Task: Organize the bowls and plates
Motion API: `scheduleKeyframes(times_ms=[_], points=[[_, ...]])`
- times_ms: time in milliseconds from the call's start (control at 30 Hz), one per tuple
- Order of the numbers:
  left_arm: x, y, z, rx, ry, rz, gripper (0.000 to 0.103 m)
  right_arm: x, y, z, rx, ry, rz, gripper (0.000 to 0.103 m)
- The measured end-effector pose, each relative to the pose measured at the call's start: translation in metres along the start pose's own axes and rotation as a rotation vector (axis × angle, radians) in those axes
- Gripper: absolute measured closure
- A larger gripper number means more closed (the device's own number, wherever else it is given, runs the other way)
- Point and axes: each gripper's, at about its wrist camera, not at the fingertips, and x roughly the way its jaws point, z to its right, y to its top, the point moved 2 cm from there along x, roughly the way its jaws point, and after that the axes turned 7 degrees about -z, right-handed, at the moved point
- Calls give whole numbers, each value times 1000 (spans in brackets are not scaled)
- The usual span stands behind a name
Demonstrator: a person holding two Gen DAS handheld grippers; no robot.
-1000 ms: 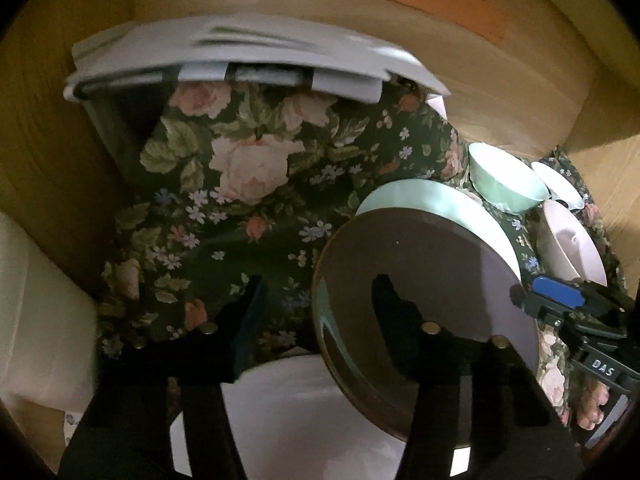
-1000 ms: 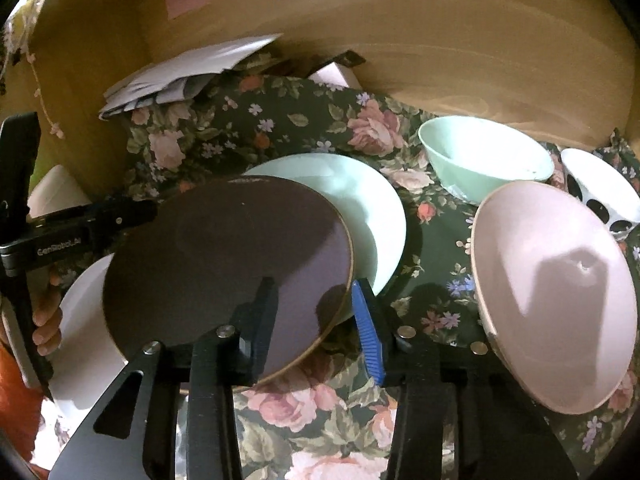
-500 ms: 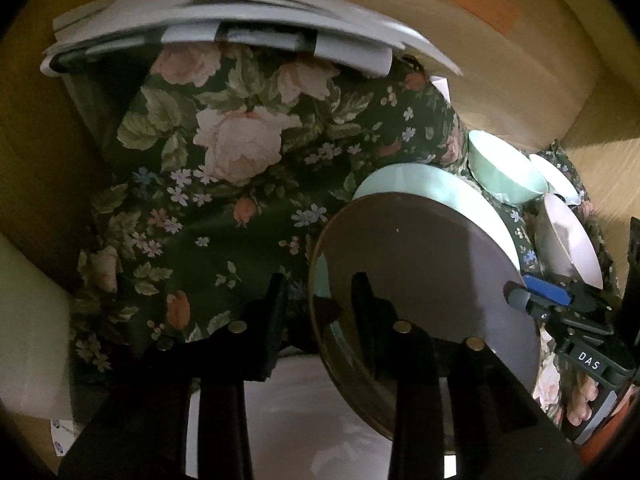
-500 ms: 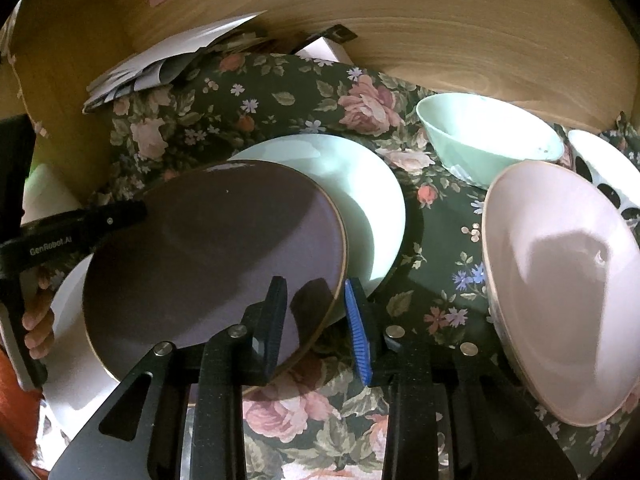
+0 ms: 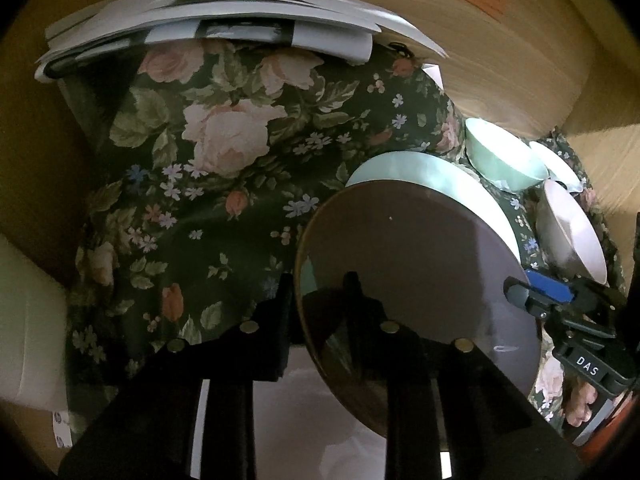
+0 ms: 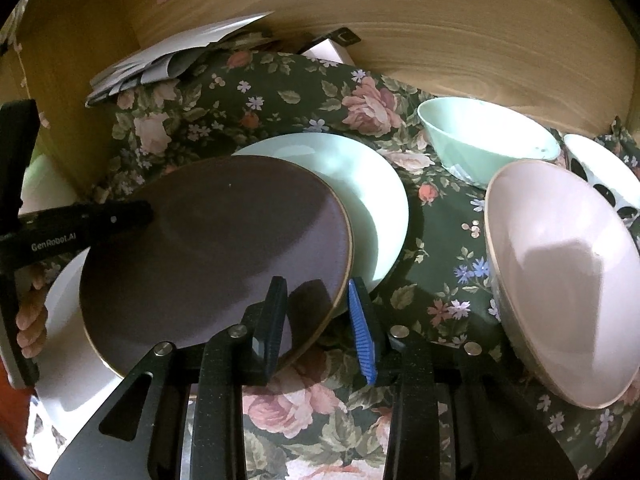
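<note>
The round dark brown plate with a thin gold rim [image 6: 216, 256] is held up at a slant by 2 grippers, one on each side. Its low edge hangs over a white plate [image 6: 68, 364] near the person. Its far edge lies over a pale green plate [image 6: 372, 196] that sits flat on the dark flowered cloth [image 6: 280, 96].

The left gripper [image 5: 318, 304] has just been closing. Its fingers are now narrow, with the left edge of the brown plate between them, and they seem to pinch it. One finger is under the rim and one is on top.

The right gripper [image 6: 318, 320] has its fingers narrow too. They sit on both sides of the near right edge of the brown plate. The black finger [image 6: 274, 320] is on top of the plate and the blue ridged finger [image 6: 360, 332] is just past the rim. It looks like a grip.

What matters next is the tilt. The plate is round, so it has no long way. Its high side points to the green plate, and that plate is closer to the right gripper. I think both hands must move together to lay the brown plate flat on a stack.

A pale green bowl [image 6: 484, 144] and a big pink bowl [image 6: 568, 292] wait off to the right, well apart from the grippers.
</note>
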Motion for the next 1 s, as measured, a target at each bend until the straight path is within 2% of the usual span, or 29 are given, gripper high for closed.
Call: scheduleKeyframes(times_ms=[167,633,1000], points=[[-10,-12,0,-14,-8,4,80,-2,-3,2,16,37,-2,75],[-39,-52,1,-7,-25,26,80,-15,-21,-11,-4,41,14,75],[-39,-56,2,5,-29,35,79,-13,-26,-8,30,73,-5,78]])
